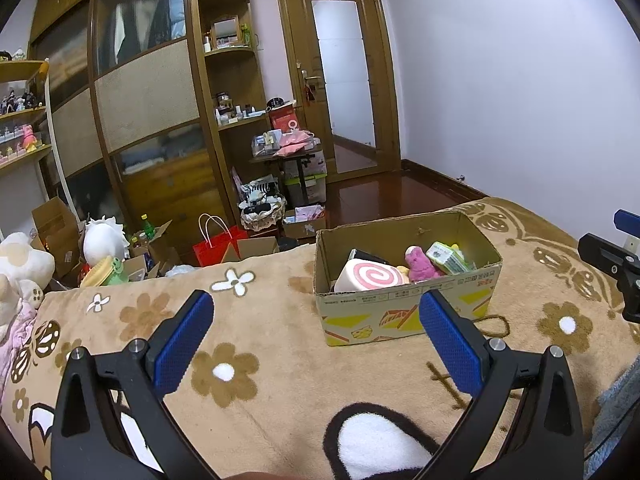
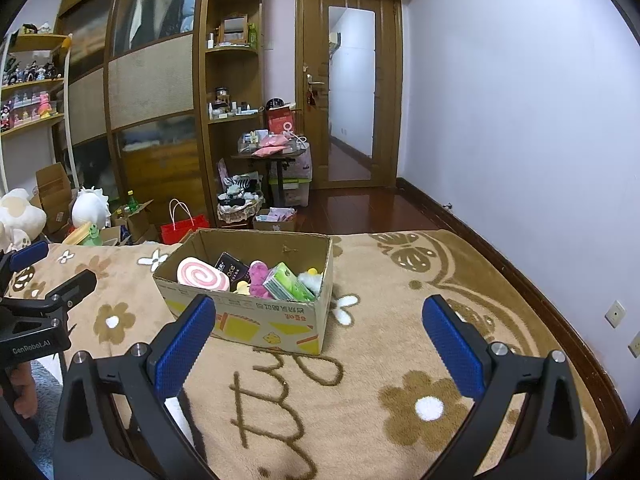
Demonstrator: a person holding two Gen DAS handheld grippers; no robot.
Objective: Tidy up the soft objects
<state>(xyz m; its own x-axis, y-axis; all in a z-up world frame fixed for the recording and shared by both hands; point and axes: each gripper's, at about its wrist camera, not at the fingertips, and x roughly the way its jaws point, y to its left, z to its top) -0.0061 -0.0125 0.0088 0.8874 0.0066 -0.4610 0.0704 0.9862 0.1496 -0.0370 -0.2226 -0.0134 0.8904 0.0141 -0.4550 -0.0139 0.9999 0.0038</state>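
Corrugated cardboard box point(image 2: 256, 320) of plush toys sits on fleecy blanket point(image 2: 360, 420).

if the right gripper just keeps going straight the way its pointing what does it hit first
Most likely the cardboard box: its near right corner sits just ahead of the open right gripper, only bare blanket between. Depth is hard to judge; a low path might brush the blanket first.

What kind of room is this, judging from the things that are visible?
Most likely a bedroom in a home. A plush flower-patterned blanket covers what looks like a bed, a tall wooden wardrobe with sliding panels fills one wall, and a cardboard box of soft toys sits on the blanket.
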